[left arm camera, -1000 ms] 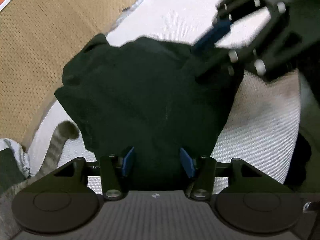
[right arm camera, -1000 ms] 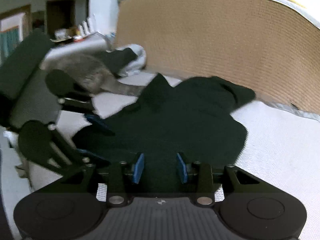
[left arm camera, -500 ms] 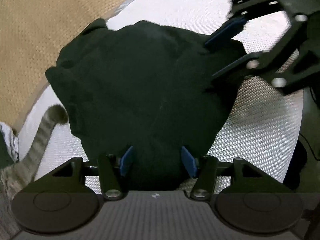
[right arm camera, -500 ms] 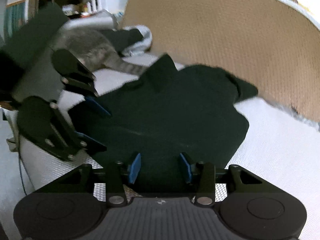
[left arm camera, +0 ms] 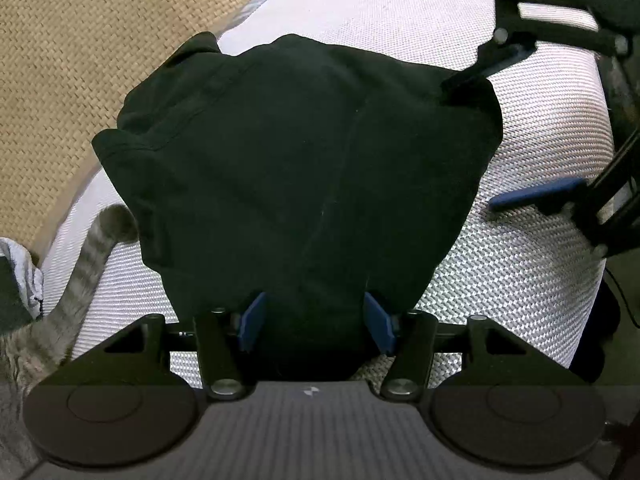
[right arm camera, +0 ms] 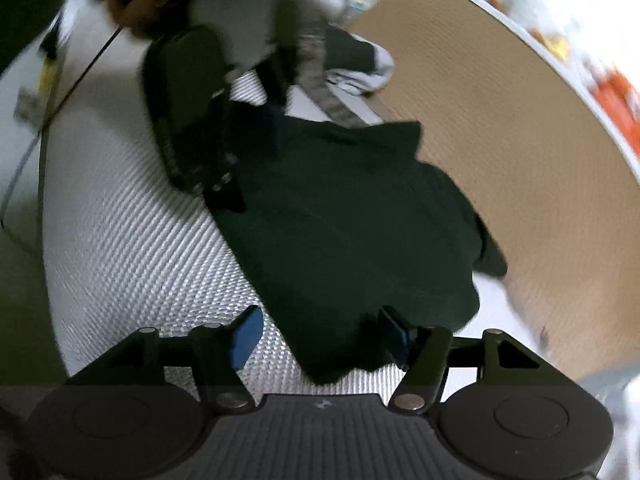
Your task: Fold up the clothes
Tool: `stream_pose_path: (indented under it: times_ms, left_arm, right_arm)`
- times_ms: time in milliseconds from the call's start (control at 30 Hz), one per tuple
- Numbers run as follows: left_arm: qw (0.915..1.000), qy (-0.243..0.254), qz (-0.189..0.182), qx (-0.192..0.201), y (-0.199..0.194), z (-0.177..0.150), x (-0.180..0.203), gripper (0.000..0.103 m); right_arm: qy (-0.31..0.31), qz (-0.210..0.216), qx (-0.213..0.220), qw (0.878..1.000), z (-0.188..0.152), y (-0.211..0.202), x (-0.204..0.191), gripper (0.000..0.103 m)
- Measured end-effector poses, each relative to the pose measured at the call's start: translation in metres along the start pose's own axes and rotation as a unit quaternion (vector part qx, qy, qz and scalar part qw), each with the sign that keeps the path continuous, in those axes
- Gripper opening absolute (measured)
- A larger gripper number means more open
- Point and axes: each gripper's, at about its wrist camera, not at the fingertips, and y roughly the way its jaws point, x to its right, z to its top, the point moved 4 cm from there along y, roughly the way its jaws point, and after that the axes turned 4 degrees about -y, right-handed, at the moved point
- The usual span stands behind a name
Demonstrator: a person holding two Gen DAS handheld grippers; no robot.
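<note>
Garment (left arm camera: 296, 168), dark, lies bunched on the white woven mattress (left arm camera: 520, 280), its far edge near the tan woven mat (left arm camera: 80, 60). Left wrist view only: we see a striped cat tail (left arm camera: 88, 256) at left, touching the mattress beside the cloth. Left gripper (left arm camera: 314, 322) sits partly open with cloth between its pads; we can't tell if they pinch. Right wrist view, blurred: a grey-white clothes heap (right arm camera: 360, 64) by the mat. Right gripper (right arm camera: 320, 338) has just been opening; jaws wide, cloth corner loose between them. No containers.
</note>
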Motion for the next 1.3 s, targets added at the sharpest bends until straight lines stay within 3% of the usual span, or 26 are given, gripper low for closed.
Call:
stream_pose_path:
  times_ms: [133, 333, 467, 533, 600, 700, 800, 900, 933, 1033, 1300]
  left_arm:
    - [1.0, 0.002, 0.001, -0.001, 0.001, 0.001, 0.0, 0.059]
    - [1.0, -0.001, 0.002, 0.004, 0.0, 0.0, 0.001, 0.059]
    - [0.9994, 0.031, 0.014, 0.007, -0.004, 0.001, 0.007, 0.059]
    - [0.997, 0.074, 0.022, 0.006, -0.009, 0.003, 0.013, 0.059]
    - [0.9935, 0.111, 0.024, 0.008, -0.014, 0.003, 0.017, 0.061]
    - [0.99, 0.139, 0.003, 0.022, -0.024, 0.002, 0.022, 0.077]
    - [0.9881, 0.148, -0.013, 0.039, -0.03, 0.001, 0.026, 0.083]
    - [0.983, 0.174, 0.044, 0.041, -0.021, 0.002, 0.027, 0.086]
    - [0.9803, 0.183, 0.063, 0.039, -0.017, 0.002, 0.027, 0.093]
    - [0.9792, 0.187, 0.068, 0.041, -0.01, 0.005, 0.028, 0.097]
    - [0.9723, 0.212, 0.083, 0.052, -0.01, 0.008, 0.039, 0.097]
  right_arm:
    - [-0.055, -0.043, -0.001, 0.998, 0.007, 0.023, -0.01, 0.068]
    - [-0.078, -0.037, -0.01, 0.996, 0.02, 0.048, -0.001, 0.074]
    - [-0.108, -0.044, -0.005, 0.993, 0.024, 0.055, 0.001, 0.079]
    - [-0.113, -0.037, -0.004, 0.993, 0.025, 0.058, 0.002, 0.075]
    - [-0.113, -0.025, -0.004, 0.993, 0.025, 0.061, 0.003, 0.062]
    - [-0.139, -0.023, -0.005, 0.99, 0.027, 0.063, -0.003, 0.05]
    - [-0.136, -0.02, -0.01, 0.99, 0.028, 0.065, -0.002, 0.048]
    - [-0.122, -0.011, -0.009, 0.992, 0.027, 0.065, 0.003, 0.044]
    - [-0.113, -0.009, -0.009, 0.993, 0.027, 0.064, 0.005, 0.042]
    - [-0.1, -0.014, -0.002, 0.995, 0.026, 0.063, 0.005, 0.037]
    - [-0.054, -0.015, 0.005, 0.998, 0.025, 0.056, 0.017, 0.033]
